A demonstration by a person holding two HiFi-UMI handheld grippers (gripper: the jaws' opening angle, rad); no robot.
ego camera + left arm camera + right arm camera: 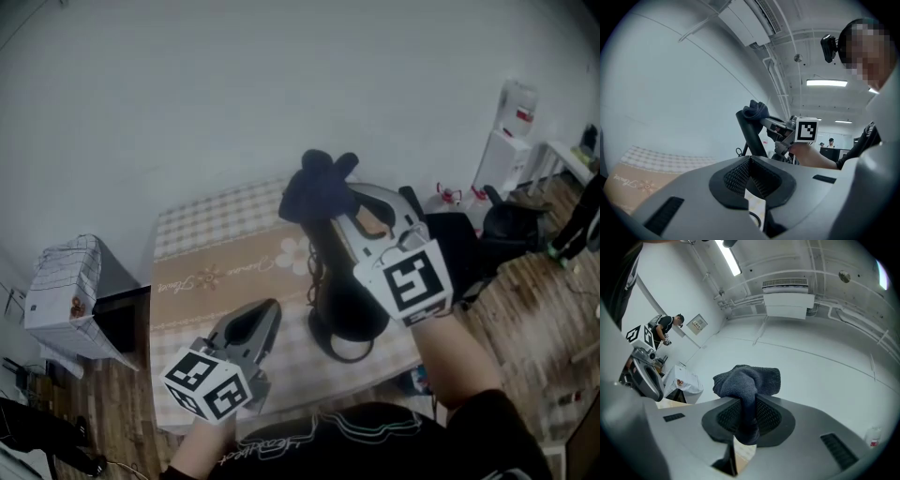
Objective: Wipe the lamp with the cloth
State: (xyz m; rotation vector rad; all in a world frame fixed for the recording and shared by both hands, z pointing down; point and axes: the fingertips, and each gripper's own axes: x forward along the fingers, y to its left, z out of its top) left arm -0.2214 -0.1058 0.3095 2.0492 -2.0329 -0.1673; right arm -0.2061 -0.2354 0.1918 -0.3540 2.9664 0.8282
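- The left gripper (752, 189) fills the bottom, its jaws together with nothing between them.
- Beyond it a black lamp (751, 136) rises, its stem tilted left.
- A dark cloth (756, 111) sits bunched on the lamp's top, at the tip of the right gripper (765, 123), which reaches in from the right.
- The checked table (637, 173) shows at lower left.

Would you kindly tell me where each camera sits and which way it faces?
Head view: on the person's head, looking steeply down at the table, lamp, left gripper, right gripper and the person's arms.
Left gripper view: on the left gripper, aimed up across the table at the lamp stem; its shut jaws fill the bottom.
Right gripper view: on the right gripper, facing wall and ceiling; its jaws clamp the cloth.
Shared: all three show the cloth; each gripper view catches the other gripper.
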